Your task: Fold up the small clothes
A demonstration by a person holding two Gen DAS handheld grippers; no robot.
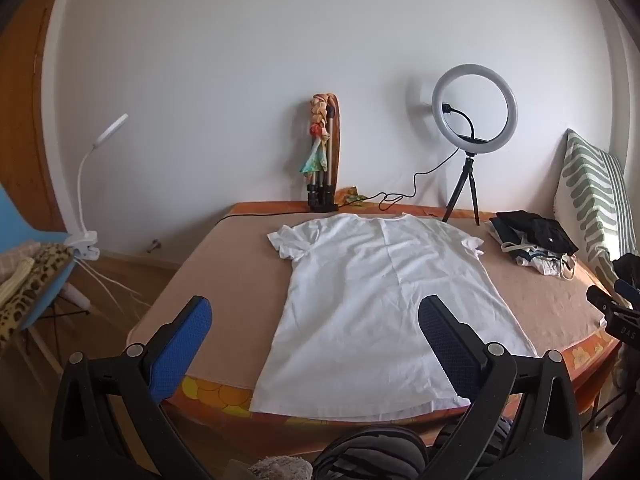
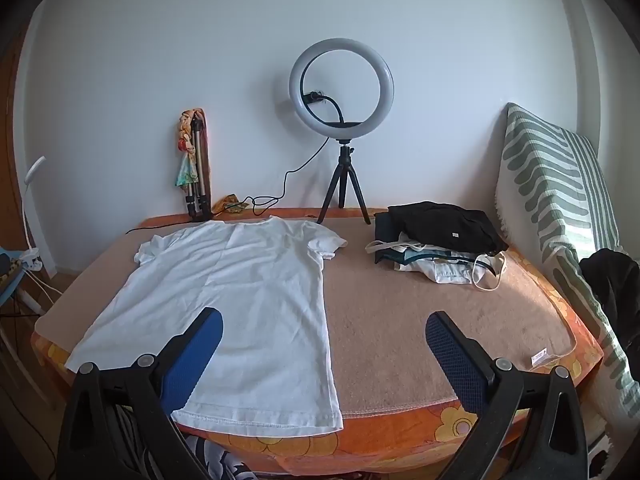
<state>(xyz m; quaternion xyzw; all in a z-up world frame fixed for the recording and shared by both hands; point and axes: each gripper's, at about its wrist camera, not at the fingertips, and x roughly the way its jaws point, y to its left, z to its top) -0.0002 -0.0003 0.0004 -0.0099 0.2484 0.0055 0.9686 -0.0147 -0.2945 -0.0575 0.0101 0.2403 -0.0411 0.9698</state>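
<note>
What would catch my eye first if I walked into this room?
A plain white cotton T-shirt lies spread flat on the bed's tan blanket, hem nearest you. Behind it a round white ring light on a black tripod stands against the wall, with a pile of dark and pale folded clothes to its right.

one white T-shirt point(image 2: 236, 296) — one ring light point(image 2: 341, 84)

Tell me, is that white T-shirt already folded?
No, the white T-shirt lies spread flat on the bed, both sleeves out.
</note>
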